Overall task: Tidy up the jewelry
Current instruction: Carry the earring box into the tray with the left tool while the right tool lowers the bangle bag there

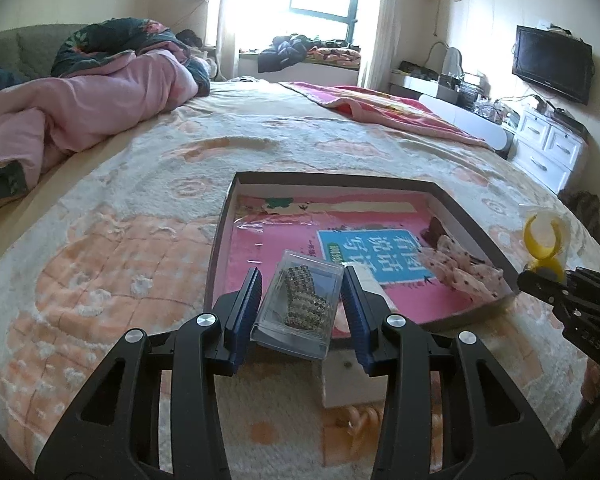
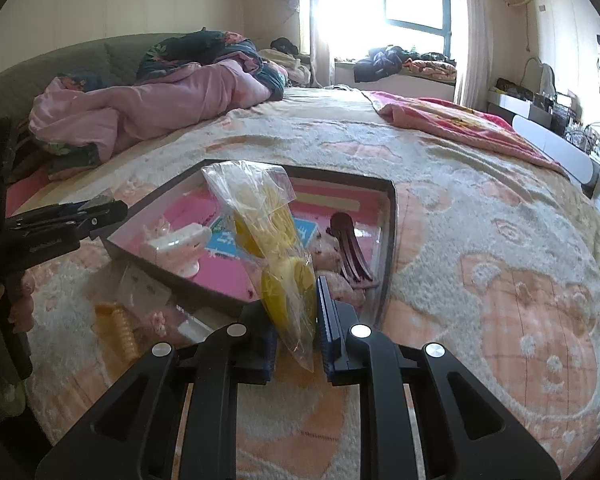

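The left gripper [image 1: 300, 300] held a clear case [image 1: 300, 306] between its blue pads [image 1: 247, 312]; the jaws stood on both sides of the case, and a small gap showed at the right pad, so I cannot tell if the grip was firm. Inside the case lay a sparkling hair clip [image 1: 305, 300]. The case hung over the near edge of the tray [image 1: 476, 220], which lay on the bed [image 1: 120, 220].

The right gripper [image 2: 296, 336] was closed on a plastic bag [image 2: 268, 240] with yellow clips [image 2: 288, 288] inside. The bag stood upright from the pads and hung above the near right corner of the tray [image 2: 392, 216]. In the left view the same bag [image 1: 544, 236] showed at the far right, above the tray's right side.

In the tray lay a pink book [image 1: 292, 236], a dotted bow [image 1: 464, 266], a dark brown clip [image 2: 350, 248] and a white claw clip [image 2: 178, 248]. In front of the tray, on the bed, lay a gold coil [image 2: 120, 330] and a small clear packet [image 2: 144, 288].
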The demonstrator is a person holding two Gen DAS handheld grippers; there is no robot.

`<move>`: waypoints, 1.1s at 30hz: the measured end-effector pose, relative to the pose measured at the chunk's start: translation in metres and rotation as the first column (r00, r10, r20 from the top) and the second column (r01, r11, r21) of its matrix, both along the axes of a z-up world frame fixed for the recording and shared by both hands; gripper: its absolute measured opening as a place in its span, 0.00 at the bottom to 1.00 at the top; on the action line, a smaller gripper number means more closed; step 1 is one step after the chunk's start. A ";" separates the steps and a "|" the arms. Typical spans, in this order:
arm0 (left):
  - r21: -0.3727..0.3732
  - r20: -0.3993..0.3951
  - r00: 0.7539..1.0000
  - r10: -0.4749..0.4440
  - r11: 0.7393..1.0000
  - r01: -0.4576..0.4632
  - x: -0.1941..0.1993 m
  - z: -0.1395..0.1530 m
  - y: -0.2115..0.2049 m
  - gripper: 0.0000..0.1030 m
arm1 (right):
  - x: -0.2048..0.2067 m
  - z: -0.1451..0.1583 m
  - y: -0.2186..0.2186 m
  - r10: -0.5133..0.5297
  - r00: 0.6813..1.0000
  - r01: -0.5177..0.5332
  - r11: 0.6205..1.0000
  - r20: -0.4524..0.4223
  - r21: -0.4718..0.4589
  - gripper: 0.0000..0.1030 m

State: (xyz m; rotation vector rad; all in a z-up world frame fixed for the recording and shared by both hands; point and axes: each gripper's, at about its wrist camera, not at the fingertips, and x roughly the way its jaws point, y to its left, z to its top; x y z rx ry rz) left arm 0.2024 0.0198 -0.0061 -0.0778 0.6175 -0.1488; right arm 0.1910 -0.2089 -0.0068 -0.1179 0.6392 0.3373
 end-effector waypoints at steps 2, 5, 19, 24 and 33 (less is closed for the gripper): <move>-0.005 -0.002 1.000 0.005 1.000 -0.005 0.004 -0.001 0.002 0.32 | 0.005 0.002 0.004 0.003 1.000 -0.003 1.000 0.008 -0.004 0.16; -0.012 -0.007 1.000 0.007 1.000 -0.007 0.011 -0.002 0.004 0.32 | 0.013 0.004 0.009 0.006 1.000 -0.005 1.000 0.016 -0.014 0.16; -0.028 -0.064 0.998 0.008 1.000 -0.010 0.048 -0.018 0.008 0.32 | 0.064 -0.008 0.028 -0.017 0.999 0.016 1.000 -0.032 -0.011 0.16; -0.047 -0.101 0.995 -0.001 0.999 -0.003 0.054 -0.025 0.013 0.32 | 0.079 -0.016 0.036 -0.018 0.998 0.016 0.999 -0.056 -0.031 0.16; -0.065 -0.135 0.991 -0.006 0.998 -0.003 0.059 -0.030 0.017 0.32 | 0.091 -0.029 0.049 -0.021 0.994 0.015 0.998 -0.103 -0.057 0.17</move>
